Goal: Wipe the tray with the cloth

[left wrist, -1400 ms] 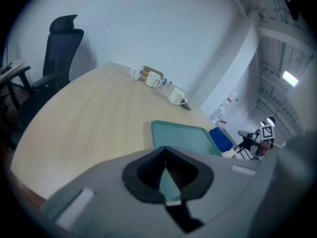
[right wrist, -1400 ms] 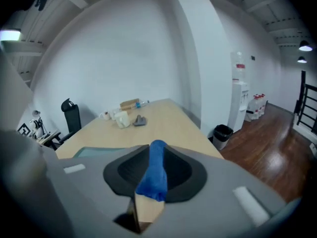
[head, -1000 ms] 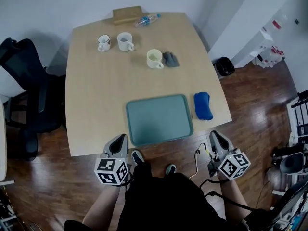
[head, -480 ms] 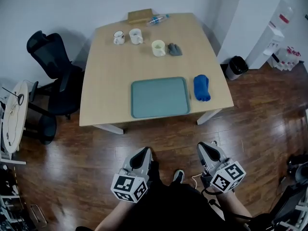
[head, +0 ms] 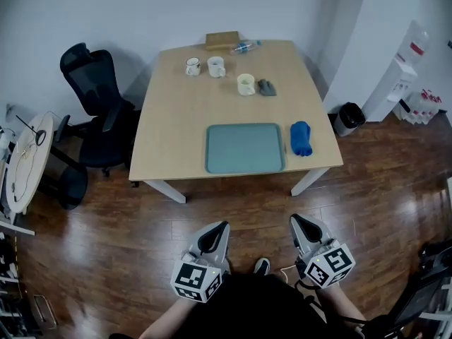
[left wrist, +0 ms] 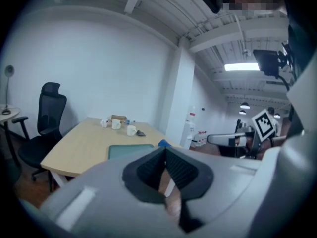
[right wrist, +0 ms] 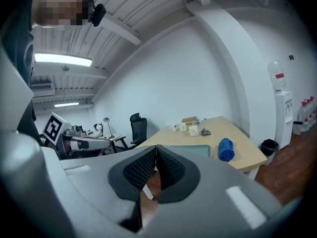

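Left hand-held gripper (head: 222, 226) has its ribbed jaws shut tip to tip with nothing between them, and the right hand-held gripper (head: 296, 219) is closed and empty in the same way. Both are held low in front of the person's body, side by side over the wooden floor (head: 233, 210), noses aimed at the counter (head: 176, 133) but well apart from it. Each carries a cube (head: 196, 282) faced with black-and-white square markers; these are patterns, not readable text. The teal tray (head: 245, 148) lies flat near the counter's near edge, and the rolled blue cloth (head: 301, 138) lies on the counter just beside the tray's right edge, apart from both grippers. Toward the far end stand two white mugs (head: 192, 66) close together, then a cream mug (head: 245, 84) with a small grey cloth (head: 266, 87) just beside it. At the far edge sit a wooden block (head: 222, 39) and a plastic bottle (head: 244, 47) lying on its side. A black office chair (head: 95, 104) stands left of the counter. To the right are a dark waste bin (head: 347, 119) and a white water dispenser (head: 406, 62) whose red label is too small to read.
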